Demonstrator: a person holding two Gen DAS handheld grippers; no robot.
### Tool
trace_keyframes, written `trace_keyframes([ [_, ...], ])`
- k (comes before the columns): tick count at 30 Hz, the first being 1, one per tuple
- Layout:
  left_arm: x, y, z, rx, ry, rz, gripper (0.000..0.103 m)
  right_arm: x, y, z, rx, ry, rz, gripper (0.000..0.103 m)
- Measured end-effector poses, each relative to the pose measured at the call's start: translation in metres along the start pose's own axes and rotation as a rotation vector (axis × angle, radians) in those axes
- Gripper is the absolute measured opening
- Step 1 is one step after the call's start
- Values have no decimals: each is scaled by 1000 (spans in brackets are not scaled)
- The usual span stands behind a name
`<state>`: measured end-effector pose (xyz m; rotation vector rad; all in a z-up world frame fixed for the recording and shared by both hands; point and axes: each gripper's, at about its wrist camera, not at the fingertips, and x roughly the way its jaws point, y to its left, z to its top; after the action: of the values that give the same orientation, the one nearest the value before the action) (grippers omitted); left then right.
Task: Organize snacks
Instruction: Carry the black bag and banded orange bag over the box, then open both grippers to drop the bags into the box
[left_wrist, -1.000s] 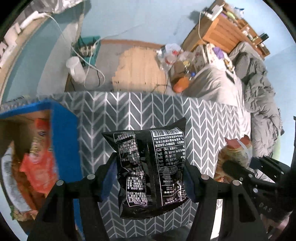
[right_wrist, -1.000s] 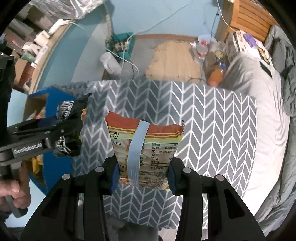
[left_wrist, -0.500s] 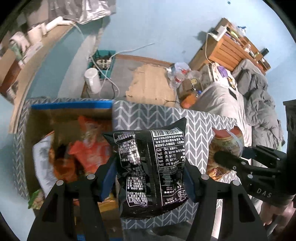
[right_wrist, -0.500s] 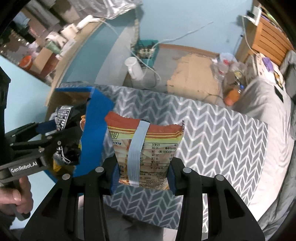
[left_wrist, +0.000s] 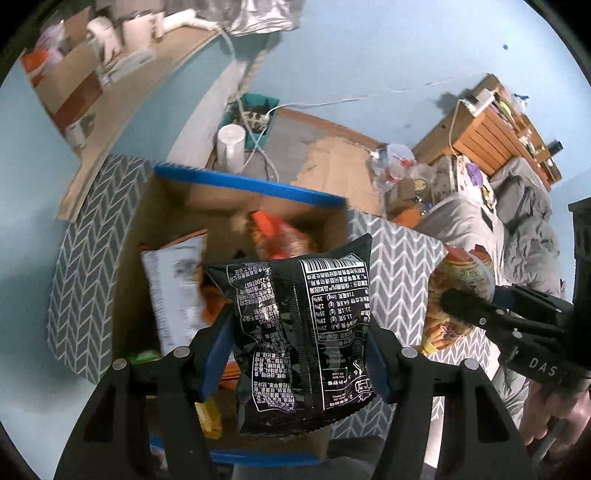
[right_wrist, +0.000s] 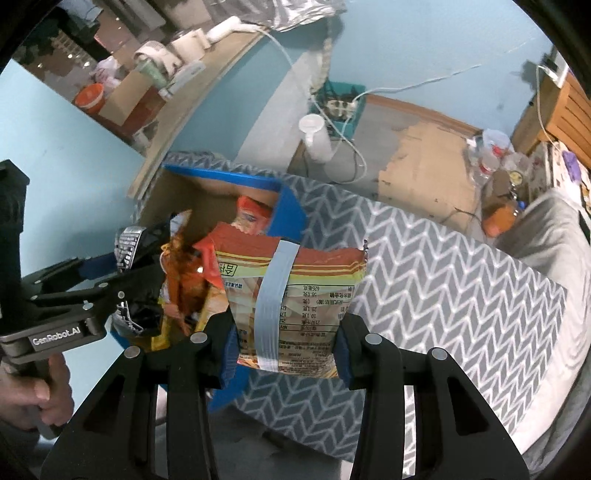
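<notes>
My left gripper (left_wrist: 295, 354) is shut on a black snack bag (left_wrist: 299, 325) and holds it over the open cardboard box with a blue rim (left_wrist: 251, 184). Inside the box lie an orange packet (left_wrist: 273, 236), a white packet (left_wrist: 173, 288) and other snacks. My right gripper (right_wrist: 284, 343) is shut on an orange and yellow snack bag with a pale blue band (right_wrist: 291, 295), above the table beside the box's right wall (right_wrist: 291, 210). In the right wrist view the left gripper (right_wrist: 122, 291) with its black bag (right_wrist: 129, 243) hangs at the left, over the box. The left wrist view shows the orange bag (left_wrist: 461, 291) at the right.
The grey chevron tablecloth (right_wrist: 443, 280) stretches to the right of the box. Beyond the table's far edge are a white jug (left_wrist: 231, 147), cables, a power strip and cardboard on the floor. A bed with grey bedding (left_wrist: 517, 229) lies at the right. A person's hand (right_wrist: 33, 391) grips the left handle.
Both grippers have moved left with their bags. The box has come from the left edge of the left wrist view to right under the black bag, and into the right wrist view.
</notes>
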<state>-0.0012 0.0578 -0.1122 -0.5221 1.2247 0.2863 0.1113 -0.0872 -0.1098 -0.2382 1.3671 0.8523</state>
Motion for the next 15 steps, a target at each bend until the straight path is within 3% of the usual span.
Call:
trace_keyframes([
  [15, 10, 69, 23, -75, 14, -25, 65, 53, 60, 22, -5, 72, 49, 41],
])
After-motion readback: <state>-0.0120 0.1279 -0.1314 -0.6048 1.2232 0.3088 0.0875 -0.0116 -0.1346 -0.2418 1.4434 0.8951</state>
